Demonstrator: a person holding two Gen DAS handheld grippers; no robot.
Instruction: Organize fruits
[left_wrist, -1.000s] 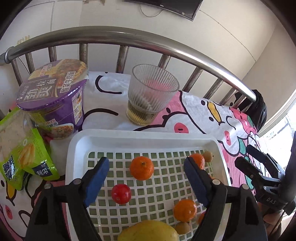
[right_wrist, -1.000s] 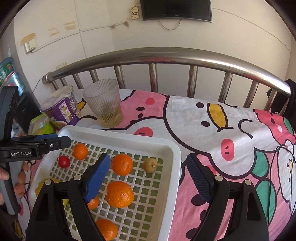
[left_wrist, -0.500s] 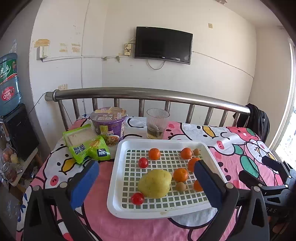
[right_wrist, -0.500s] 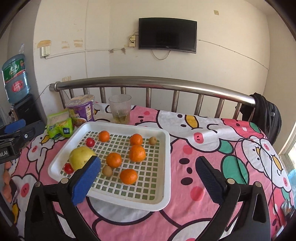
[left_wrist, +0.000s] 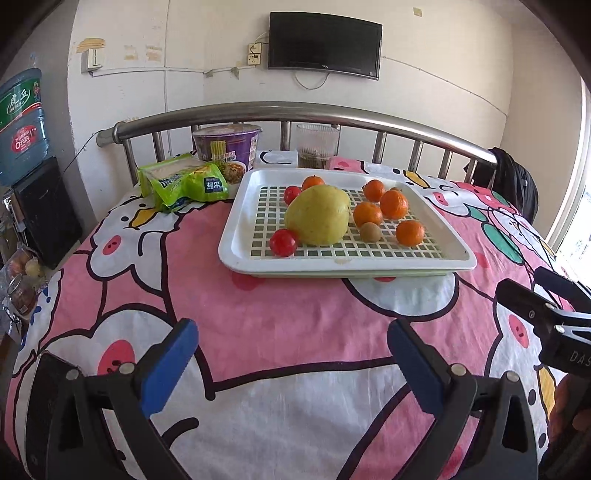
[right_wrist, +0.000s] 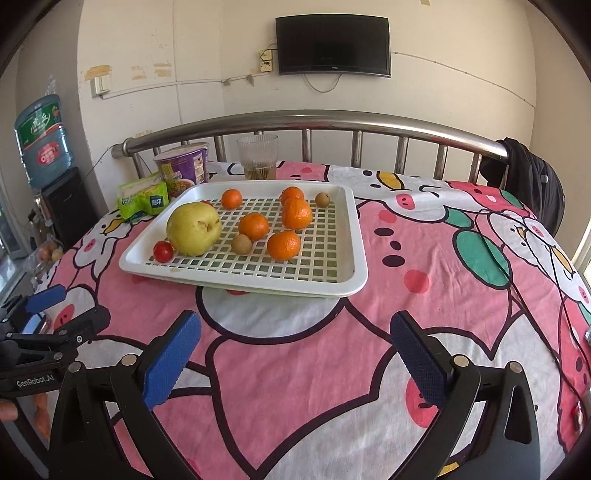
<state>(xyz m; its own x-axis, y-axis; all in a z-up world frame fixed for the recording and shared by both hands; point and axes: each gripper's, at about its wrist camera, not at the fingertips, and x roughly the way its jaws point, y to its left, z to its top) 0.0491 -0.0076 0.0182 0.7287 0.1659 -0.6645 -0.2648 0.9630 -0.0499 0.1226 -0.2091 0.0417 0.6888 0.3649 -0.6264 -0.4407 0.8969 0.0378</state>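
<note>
A white slotted tray (left_wrist: 236, 229) (right_wrist: 354, 236) lies on the pink cartoon cloth. In it sit a big yellow-green pear (left_wrist: 317, 216) (right_wrist: 192, 229), several oranges (left_wrist: 409, 232) (right_wrist: 283, 244), two small red tomatoes (left_wrist: 283, 242) (right_wrist: 163, 251) and small brown fruits (left_wrist: 370, 232) (right_wrist: 242, 244). My left gripper (left_wrist: 291, 332) hangs open over the bare cloth, well short of the tray's near rim. My right gripper (right_wrist: 295, 321) is open too, equally far back, with nothing between its blue pads (right_wrist: 171, 360).
Behind the tray stand a purple noodle cup (left_wrist: 226, 147), a ribbed glass (left_wrist: 317, 146) and a green snack bag (left_wrist: 184, 182). A steel rail (left_wrist: 295, 112) bounds the far edge. A water bottle (left_wrist: 22, 125) stands left; a black bag (left_wrist: 517, 181) hangs right.
Both grippers have pulled back from right over the tray to the near part of the cloth. Their jaws have widened. The fruit has not moved.
</note>
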